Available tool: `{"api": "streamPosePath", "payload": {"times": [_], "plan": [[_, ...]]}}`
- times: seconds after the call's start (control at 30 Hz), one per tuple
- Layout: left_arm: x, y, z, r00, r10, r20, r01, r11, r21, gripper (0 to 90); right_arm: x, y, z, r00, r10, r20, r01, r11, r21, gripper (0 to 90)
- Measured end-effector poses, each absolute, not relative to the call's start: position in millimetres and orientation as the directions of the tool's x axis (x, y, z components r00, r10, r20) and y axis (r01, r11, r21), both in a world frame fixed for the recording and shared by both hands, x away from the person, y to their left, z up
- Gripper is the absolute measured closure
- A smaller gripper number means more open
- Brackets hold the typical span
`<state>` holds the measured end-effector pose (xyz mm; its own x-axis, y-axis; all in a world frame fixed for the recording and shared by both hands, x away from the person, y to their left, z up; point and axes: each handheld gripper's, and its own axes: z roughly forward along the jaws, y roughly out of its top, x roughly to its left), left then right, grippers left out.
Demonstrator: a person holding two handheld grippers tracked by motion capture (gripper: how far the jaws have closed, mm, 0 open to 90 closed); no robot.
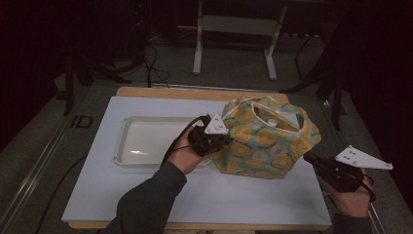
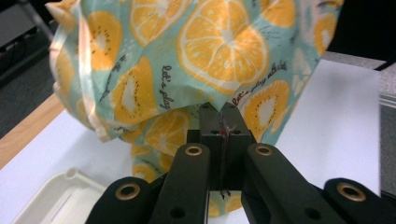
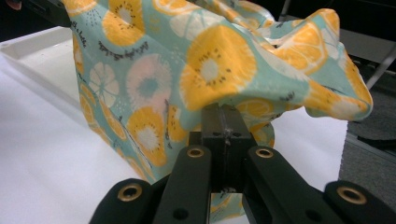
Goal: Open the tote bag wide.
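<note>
At the left of the white board (image 1: 146, 204) lies a shallow, clear plastic rectangular tray (image 1: 127, 146), bare inside and close beside the work, which reads as a landing place kept ready for whatever comes out of or goes under the bag. Next to it the left gripper (image 1: 229, 139) reaches in from the person's left hand (image 1: 185, 155) and is clenched on the near left side of the soft teal fabric bag printed with orange and kiwi slices (image 1: 265, 139); in the left gripper view its jaws stand pressed together with a fold of the cloth (image 2: 224, 100) pinched at their tips, a hold low on the side wall that seems meant to steady or tug that flank. The bag itself sits on the right half of the board, touching the tray's right edge or nearly so, its white-trimmed mouth and looped handle (image 1: 304, 119) slumped open at the top. Farther right, the right gripper (image 1: 308, 157) comes in level and is likewise clamped on cloth: the right gripper view shows its closed jaws biting a puckered fold (image 3: 224, 100) of the bag's opposite side. Gripping both flanks at once likely lets the person spread or lift the limp bag without it collapsing.
</note>
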<state>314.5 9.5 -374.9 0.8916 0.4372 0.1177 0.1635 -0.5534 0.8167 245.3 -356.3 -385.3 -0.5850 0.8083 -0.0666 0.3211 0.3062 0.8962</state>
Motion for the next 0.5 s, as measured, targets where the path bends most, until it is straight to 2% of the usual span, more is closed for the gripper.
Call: {"api": "streamPosePath", "payload": {"times": [0.2, 0.5], "plan": [[303, 1, -395, 0.905, 0.406, 0.131, 0.147, -0.585, 0.797, 89.6, 240, -352, -404, -0.602, 0.796, -0.067, 0.351, 0.339, 0.873, 90.0], [315, -10, -437, 0.91, 0.404, 0.089, 0.217, -0.649, 0.729, 89.6, 250, -352, -437, -0.593, 0.804, -0.03, 0.452, 0.364, 0.814, 90.0]]}}
